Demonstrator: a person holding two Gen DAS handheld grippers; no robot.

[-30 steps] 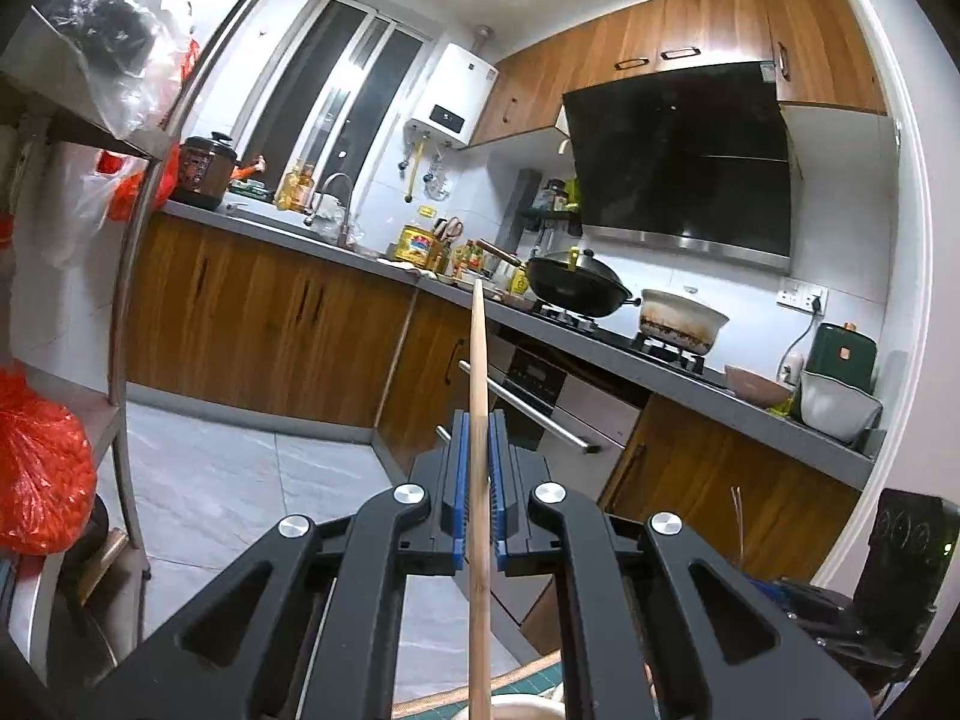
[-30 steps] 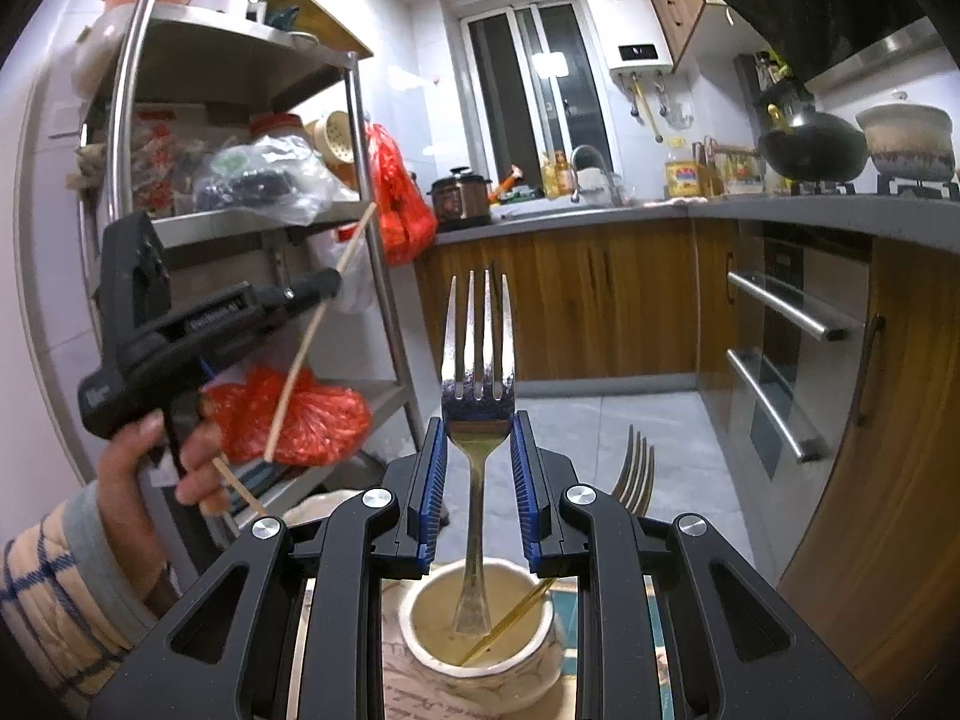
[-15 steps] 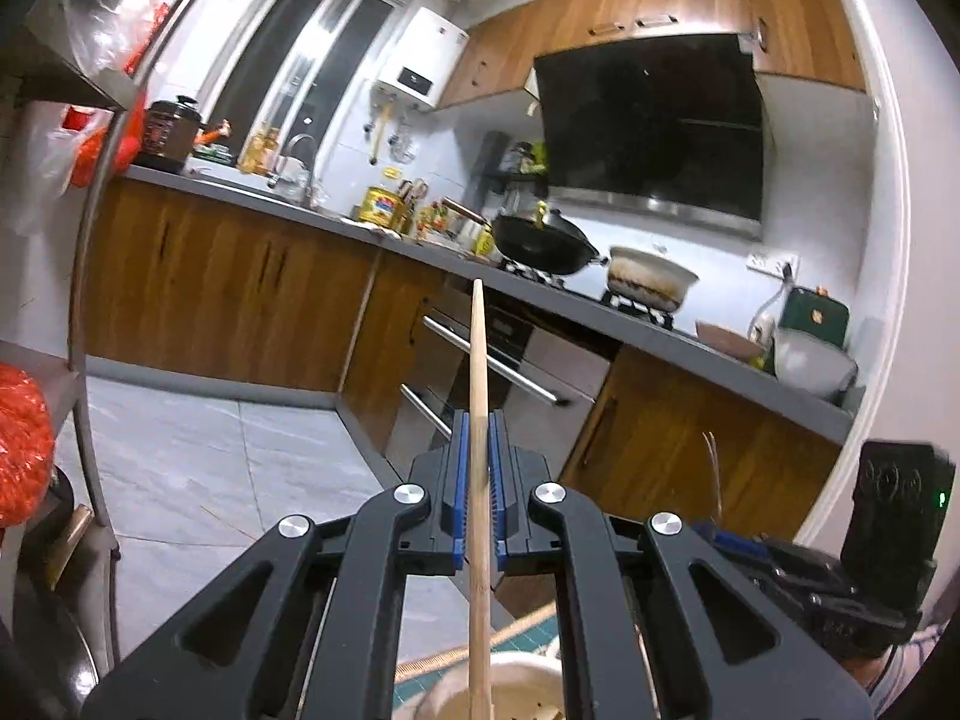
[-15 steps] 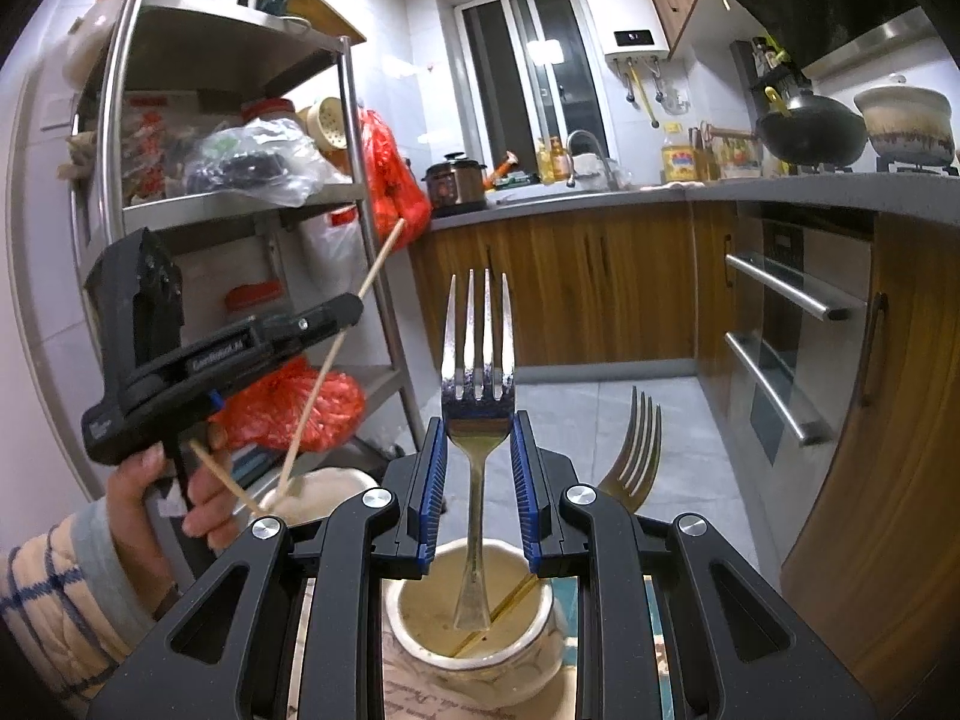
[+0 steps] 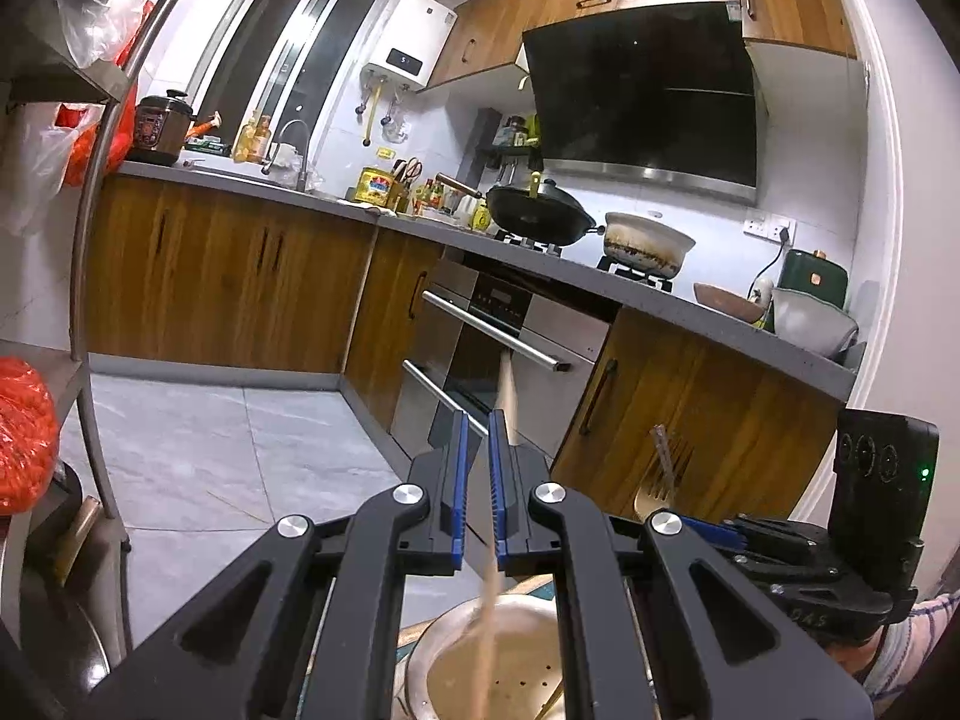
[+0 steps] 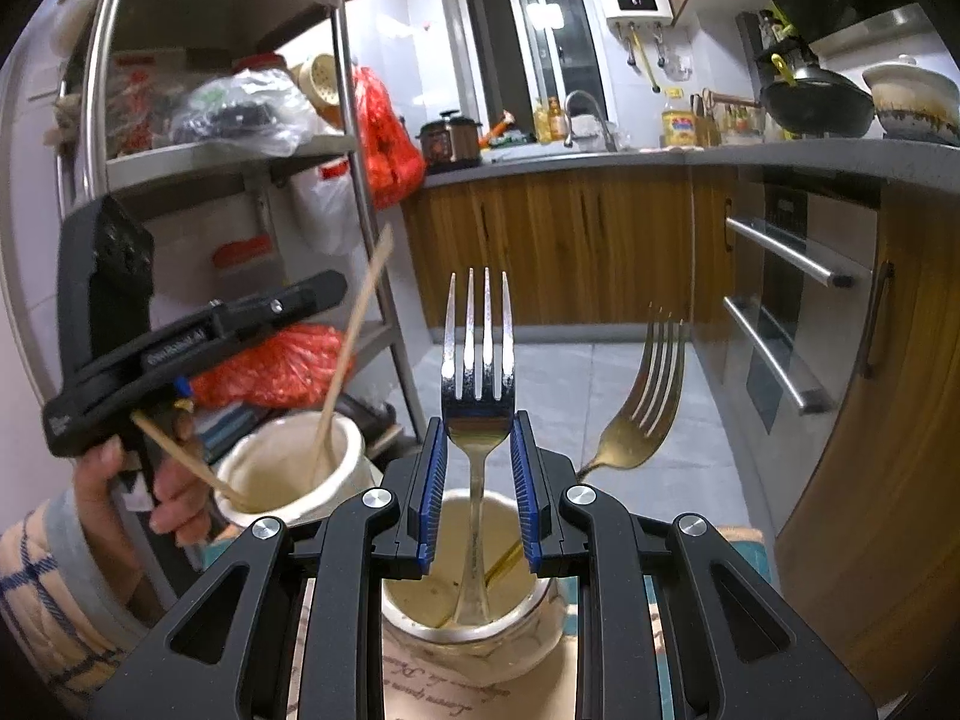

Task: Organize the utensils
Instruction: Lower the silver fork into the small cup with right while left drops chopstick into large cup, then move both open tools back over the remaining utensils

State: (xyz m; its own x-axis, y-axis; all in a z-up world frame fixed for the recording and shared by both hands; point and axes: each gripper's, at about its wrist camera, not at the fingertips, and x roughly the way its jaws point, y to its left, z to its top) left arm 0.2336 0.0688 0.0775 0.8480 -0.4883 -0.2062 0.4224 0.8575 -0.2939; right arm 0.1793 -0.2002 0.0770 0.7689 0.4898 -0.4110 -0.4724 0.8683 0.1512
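1. Left gripper: jaws sitting nearly together, apparently empty; wooden chopstick leaning in left jar, just past its tips.
2. Right gripper: clamping silver fork upright, handle hanging into near jar directly below.
3. Gold fork: leaning rightward in near jar.

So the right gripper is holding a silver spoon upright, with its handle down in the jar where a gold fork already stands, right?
Not quite. The right wrist view shows a silver fork, not a spoon. The rest holds: the right gripper holds it upright, with its handle down in the jar where the gold fork already stands.
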